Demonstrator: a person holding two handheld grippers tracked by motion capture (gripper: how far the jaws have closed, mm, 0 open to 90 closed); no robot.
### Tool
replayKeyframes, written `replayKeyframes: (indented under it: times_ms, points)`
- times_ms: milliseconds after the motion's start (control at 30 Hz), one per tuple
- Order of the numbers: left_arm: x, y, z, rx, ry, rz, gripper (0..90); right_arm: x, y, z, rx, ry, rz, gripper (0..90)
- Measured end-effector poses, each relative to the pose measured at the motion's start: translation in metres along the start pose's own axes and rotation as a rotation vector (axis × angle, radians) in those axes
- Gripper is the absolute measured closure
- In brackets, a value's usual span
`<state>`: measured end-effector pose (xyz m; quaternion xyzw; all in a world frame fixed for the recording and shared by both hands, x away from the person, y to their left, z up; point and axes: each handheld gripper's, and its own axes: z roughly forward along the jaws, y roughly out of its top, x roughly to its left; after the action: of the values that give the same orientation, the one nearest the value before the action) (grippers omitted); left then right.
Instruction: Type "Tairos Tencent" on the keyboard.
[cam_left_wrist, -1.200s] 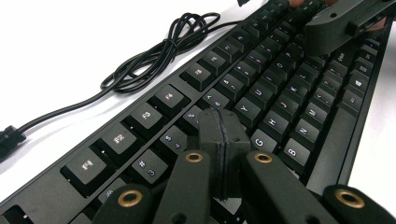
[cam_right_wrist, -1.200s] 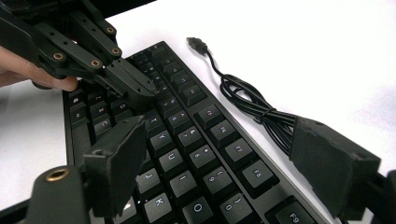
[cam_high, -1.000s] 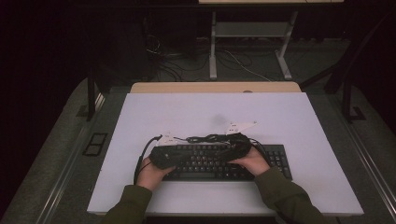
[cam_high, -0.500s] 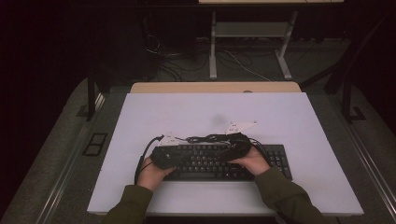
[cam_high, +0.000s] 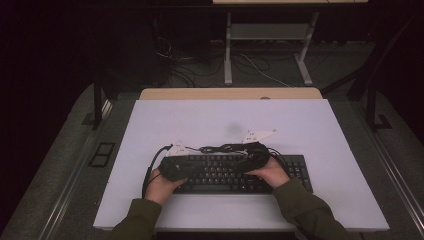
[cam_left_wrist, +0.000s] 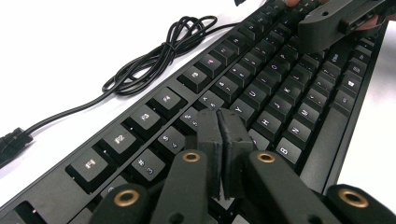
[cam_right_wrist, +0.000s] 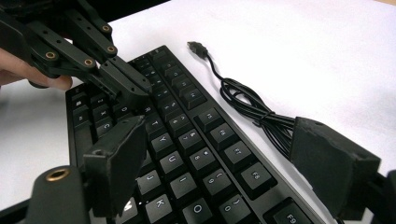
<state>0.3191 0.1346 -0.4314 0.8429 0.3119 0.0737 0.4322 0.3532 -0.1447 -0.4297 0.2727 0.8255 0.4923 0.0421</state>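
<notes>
A black keyboard (cam_high: 227, 175) (cam_left_wrist: 280, 93) (cam_right_wrist: 187, 140) lies on the white table near the front edge. Its coiled black cable (cam_left_wrist: 159, 51) (cam_right_wrist: 252, 107) rests just behind it, with the USB plug (cam_right_wrist: 196, 46) loose. My left gripper (cam_high: 197, 165) (cam_left_wrist: 219, 123) (cam_right_wrist: 135, 93) hovers low over the keys near the left end, pads together and empty; they have just eased apart by a trace. My right gripper (cam_high: 237, 162) (cam_right_wrist: 217, 135) (cam_left_wrist: 327, 18) faces it over the middle keys, jaws spread wide with nothing between them. A hand holds each gripper at the keyboard's front.
The white table top (cam_high: 225, 115) stretches bare behind the cable, with a wooden strip (cam_high: 230, 93) along its far edge. Beyond it stand a desk frame (cam_high: 228, 55) and floor cables in the dark. Metal rails (cam_high: 75, 165) run along both sides.
</notes>
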Motion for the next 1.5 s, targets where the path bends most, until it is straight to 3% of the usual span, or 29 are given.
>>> replayKeyframes:
  times_ms: [533, 967, 1500]
  points:
    - [0.001, -0.007, -0.014, -0.03, 0.003, -0.012, 68.7, 0.001, 0.001, -0.006, 0.008, 0.019, -0.007, 19.4]
    - [0.003, -0.013, -0.019, -0.031, 0.007, -0.015, 44.8, 0.001, 0.0, -0.014, 0.034, 0.043, -0.028, 47.3]
    - [0.005, -0.016, -0.021, -0.048, 0.016, -0.02, 26.0, 0.0, 0.0, -0.017, 0.092, 0.068, -0.038, 80.3]
